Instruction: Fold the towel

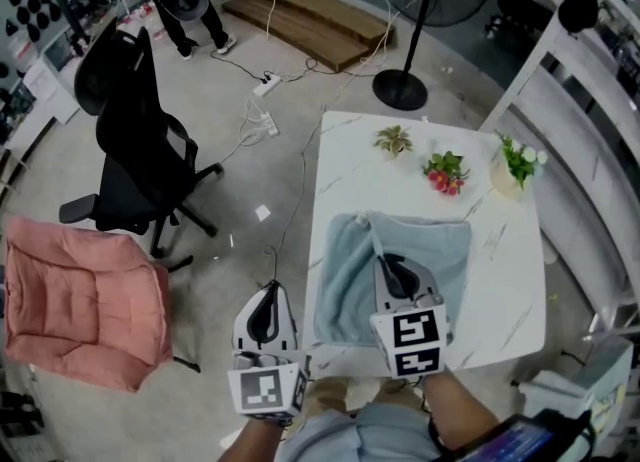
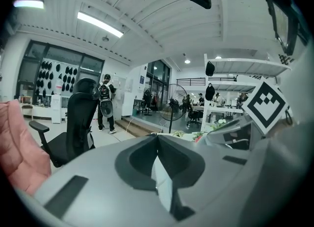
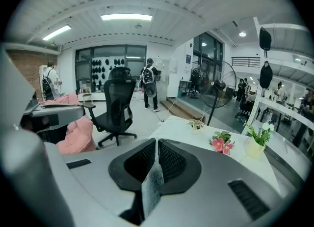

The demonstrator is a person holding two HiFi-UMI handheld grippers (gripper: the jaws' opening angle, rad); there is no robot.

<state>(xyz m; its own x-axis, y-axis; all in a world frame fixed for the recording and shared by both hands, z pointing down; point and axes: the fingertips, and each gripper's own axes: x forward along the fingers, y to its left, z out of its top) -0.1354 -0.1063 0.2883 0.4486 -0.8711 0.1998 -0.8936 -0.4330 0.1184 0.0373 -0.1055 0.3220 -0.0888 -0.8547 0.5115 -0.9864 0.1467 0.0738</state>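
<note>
R claw [image 1: 393, 266] tight on pale-blue towel [image 1: 345, 270] atop white table [image 1: 500, 250]; L claw [image 1: 269, 290] shut, empty, off table's edge.

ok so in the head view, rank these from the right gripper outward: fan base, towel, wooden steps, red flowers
From the right gripper:
1. towel, pinched in its jaws, lying on the table.
2. red flowers, at the table's far side.
3. fan base, on the floor beyond the table.
4. wooden steps, farthest, at the top of the view, to the left.
</note>
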